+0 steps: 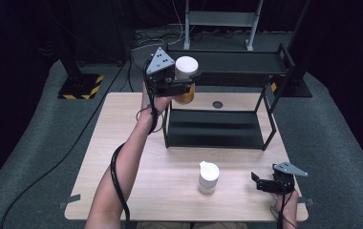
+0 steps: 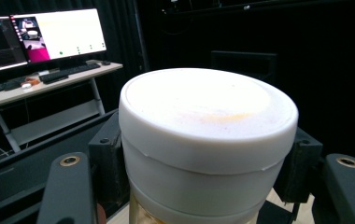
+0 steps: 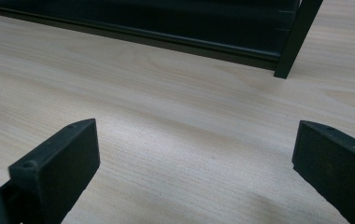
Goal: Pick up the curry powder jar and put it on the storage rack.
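My left gripper (image 1: pixel 185 82) is raised high near the top left corner of the black two-level shelf (image 1: pixel 227 62) and is shut on a jar (image 1: pixel 186 78) with a white lid and amber contents. In the left gripper view the jar's white lid (image 2: pixel 208 116) sits right between the black jaws. A second white-lidded jar (image 1: pixel 208 177) stands on the wooden table (image 1: pixel 122 143) in front of the shelf. My right gripper (image 1: pixel 261 183) rests low at the table's front right, open, with bare tabletop between its fingers (image 3: pixel 54 172).
The shelf's lower tray (image 1: pixel 213 129) sits on the table's back half; its post (image 3: pixel 297 37) rises ahead of the right gripper. A round hole (image 1: pixel 218 104) marks the table behind the shelf. A desk with monitors (image 2: pixel 49 37) stands beyond.
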Available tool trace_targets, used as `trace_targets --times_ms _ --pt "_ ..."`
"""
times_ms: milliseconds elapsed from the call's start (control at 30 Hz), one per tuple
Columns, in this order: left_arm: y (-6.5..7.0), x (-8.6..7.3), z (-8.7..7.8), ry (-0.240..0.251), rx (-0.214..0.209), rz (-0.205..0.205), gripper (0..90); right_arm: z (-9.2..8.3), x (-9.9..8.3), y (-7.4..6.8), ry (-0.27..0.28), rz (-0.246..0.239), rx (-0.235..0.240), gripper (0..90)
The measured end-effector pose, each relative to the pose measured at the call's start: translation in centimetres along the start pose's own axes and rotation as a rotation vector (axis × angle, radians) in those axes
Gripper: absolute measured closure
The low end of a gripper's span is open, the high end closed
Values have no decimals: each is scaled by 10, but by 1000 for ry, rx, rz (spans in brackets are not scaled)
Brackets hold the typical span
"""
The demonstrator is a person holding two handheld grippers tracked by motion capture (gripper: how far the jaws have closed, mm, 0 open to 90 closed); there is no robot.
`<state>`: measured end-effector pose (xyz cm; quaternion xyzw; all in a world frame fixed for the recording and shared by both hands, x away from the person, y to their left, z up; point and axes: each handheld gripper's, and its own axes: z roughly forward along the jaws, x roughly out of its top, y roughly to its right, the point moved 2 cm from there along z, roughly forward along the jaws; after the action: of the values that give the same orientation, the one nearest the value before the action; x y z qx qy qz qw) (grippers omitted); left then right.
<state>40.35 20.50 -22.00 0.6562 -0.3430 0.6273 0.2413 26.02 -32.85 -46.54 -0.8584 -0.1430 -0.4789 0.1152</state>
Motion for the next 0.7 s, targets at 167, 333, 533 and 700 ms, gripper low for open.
trace_targets --times_ms 167,333,533,700 --pt "-1 5 -1 8 4 -5 338 0 0 0 -3 -5 0 0" --pt "-3 12 0 9 2 -14 338 0 0 -1 -3 -6 -1 0" --pt "-4 19 0 12 -1 -6 338 1 1 0 -6 -5 4 0" --pt "-6 27 1 17 -5 -8 338 0 0 0 -3 -3 2 0"
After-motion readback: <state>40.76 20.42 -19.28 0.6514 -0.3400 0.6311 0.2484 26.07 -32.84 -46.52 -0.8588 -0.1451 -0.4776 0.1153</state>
